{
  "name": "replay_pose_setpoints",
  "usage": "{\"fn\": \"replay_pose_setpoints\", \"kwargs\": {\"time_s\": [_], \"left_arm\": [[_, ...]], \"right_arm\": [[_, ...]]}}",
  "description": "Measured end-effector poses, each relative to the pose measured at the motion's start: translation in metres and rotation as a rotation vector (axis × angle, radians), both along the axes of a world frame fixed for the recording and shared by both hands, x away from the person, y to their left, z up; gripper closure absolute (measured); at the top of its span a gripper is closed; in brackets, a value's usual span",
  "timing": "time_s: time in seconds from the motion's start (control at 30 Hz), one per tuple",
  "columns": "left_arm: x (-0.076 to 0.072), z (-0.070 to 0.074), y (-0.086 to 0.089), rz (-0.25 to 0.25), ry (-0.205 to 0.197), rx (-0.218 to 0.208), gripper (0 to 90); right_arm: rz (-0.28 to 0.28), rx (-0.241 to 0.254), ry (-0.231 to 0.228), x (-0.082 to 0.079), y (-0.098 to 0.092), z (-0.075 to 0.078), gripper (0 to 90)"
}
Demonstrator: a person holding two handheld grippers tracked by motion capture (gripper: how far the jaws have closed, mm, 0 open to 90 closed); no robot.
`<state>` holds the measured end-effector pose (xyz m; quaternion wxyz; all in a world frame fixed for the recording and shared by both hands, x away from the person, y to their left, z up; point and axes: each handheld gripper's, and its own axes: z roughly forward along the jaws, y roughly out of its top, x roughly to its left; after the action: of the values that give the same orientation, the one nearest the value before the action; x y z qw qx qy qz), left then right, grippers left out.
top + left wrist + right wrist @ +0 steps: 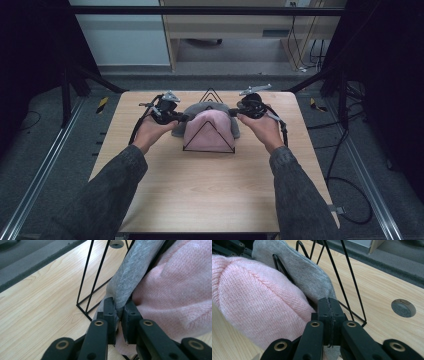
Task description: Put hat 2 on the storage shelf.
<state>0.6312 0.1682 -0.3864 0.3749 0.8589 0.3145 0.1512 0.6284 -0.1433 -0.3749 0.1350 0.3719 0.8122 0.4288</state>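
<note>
A black wire rack [211,91] with triangular dividers stands at the table's far middle. A pink knit hat [209,131] fills its front slot, and a grey hat [198,108] sits just behind it. My left gripper [186,118] is at the rack's left side, my right gripper [231,113] at its right. In the left gripper view my left gripper [120,307] pinches a fold of the grey hat [130,275] beside the pink hat [180,290]. In the right gripper view my right gripper [329,302] is shut tight on the edge of the grey hat [309,272], next to the pink hat [257,297].
The wooden table [210,185] has bare room in front of the rack and to both sides. A round cable hole [403,308] lies close to the rack near the far edge. Black frame posts and cables [350,200] stand on the floor around the table.
</note>
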Motion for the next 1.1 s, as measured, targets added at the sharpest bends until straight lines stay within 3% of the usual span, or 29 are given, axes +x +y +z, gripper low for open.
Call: {"fn": "replay_pose_setpoints", "kwargs": {"time_s": [0.27, 0.4, 0.67, 0.83, 0.97, 1.1], "left_arm": [[-0.008, 0.005, 0.003, 0.025, -0.035, -0.028, 71.6], [-0.012, 0.010, 0.006, 0.038, -0.062, -0.018, 65.5], [-0.017, 0.026, 0.010, 0.067, -0.085, -0.055, 58.8], [-0.020, 0.032, 0.009, 0.066, -0.087, -0.086, 56.2], [-0.023, 0.035, 0.007, 0.075, -0.102, -0.076, 51.0], [-0.027, 0.040, 0.004, 0.091, -0.114, -0.056, 40.9]], "right_arm": [[-0.017, 0.012, 0.001, -0.003, -0.001, 0.000, 81.1], [-0.029, 0.021, -0.017, -0.007, -0.005, 0.004, 76.7], [-0.037, 0.036, -0.051, -0.012, -0.006, 0.011, 74.7], [-0.060, 0.054, -0.070, -0.014, -0.005, 0.014, 66.9], [-0.063, 0.068, -0.087, -0.017, -0.004, 0.017, 62.3], [-0.073, 0.049, -0.100, -0.021, -0.002, 0.019, 55.9]]}}
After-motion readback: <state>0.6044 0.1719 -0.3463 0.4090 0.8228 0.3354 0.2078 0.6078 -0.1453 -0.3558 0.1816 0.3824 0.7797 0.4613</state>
